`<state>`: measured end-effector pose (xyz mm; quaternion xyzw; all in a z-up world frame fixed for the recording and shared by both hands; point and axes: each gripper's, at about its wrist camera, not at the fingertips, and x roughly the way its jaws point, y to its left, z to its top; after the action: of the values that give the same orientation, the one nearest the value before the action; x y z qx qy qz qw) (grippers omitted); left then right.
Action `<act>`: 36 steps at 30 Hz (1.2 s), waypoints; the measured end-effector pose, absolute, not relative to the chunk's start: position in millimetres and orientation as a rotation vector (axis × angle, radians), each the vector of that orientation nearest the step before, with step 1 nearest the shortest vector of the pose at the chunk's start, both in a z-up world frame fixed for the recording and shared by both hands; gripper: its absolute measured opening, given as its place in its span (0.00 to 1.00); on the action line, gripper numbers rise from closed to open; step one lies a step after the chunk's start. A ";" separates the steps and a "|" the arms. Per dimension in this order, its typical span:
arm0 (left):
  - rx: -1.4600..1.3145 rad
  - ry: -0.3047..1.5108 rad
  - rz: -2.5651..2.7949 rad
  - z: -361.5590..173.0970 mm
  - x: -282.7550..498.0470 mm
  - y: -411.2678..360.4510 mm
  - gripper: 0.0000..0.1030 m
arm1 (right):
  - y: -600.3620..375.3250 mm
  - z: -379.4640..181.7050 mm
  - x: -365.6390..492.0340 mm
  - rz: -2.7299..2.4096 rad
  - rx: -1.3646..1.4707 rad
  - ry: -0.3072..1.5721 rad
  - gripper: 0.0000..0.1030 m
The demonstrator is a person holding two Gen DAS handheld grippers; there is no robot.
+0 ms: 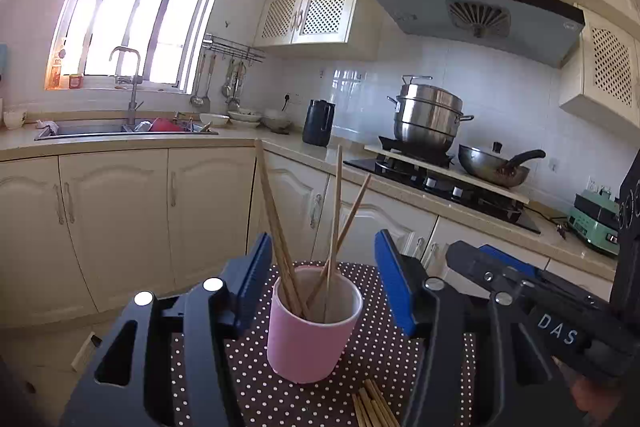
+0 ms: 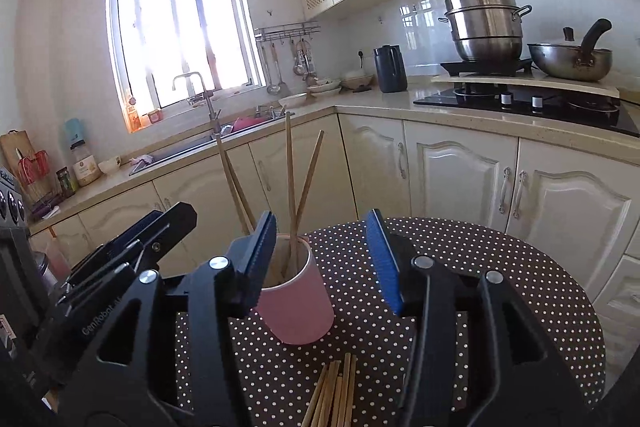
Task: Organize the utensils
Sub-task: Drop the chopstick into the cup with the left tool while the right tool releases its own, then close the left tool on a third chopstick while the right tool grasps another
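Pink cup (image 1: 314, 323), upright on round table with brown polka-dot cloth (image 2: 500, 267); four wooden chopsticks standing in cup (image 1: 336, 211), leaning apart, tips up.
Loose bundle of chopsticks (image 2: 334, 393) flat on cloth, just in front of cup, nearest the cameras.
Left gripper (image 1: 324, 287): blue-padded jaws apart, nothing clamped; cup between the pads in view, not touched.
Right gripper (image 2: 326, 263): jaws apart, nothing clamped; left pad overlapping cup rim in view, contact impossible to tell.
Right gripper body also visible at right edge of left wrist view, beside cup.
Background: cream base cabinets (image 2: 460, 171), sink with tap (image 1: 128, 87) under window, black kettle (image 1: 318, 123), steel steamer pot (image 1: 430, 117) and wok (image 1: 494, 165) on hob.
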<state>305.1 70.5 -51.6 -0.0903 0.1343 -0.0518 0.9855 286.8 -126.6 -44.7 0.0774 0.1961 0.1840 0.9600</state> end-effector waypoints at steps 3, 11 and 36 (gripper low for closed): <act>-0.137 0.343 -0.118 -56.5 301.3 60.5 0.57 | -132.7 -48.2 278.8 0.369 0.143 0.433 0.45; -0.050 0.617 -0.193 -87.3 303.9 36.2 0.57 | -152.3 -79.1 269.0 0.336 0.105 0.594 0.45; 0.068 1.117 -0.185 -187.0 313.2 5.0 0.57 | -161.3 -164.7 259.3 0.387 -0.019 0.991 0.45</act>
<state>313.2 5.0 -187.0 0.0323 0.5292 -0.0876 0.8433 259.3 -161.3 -164.7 -0.0090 0.4724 0.1845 0.8618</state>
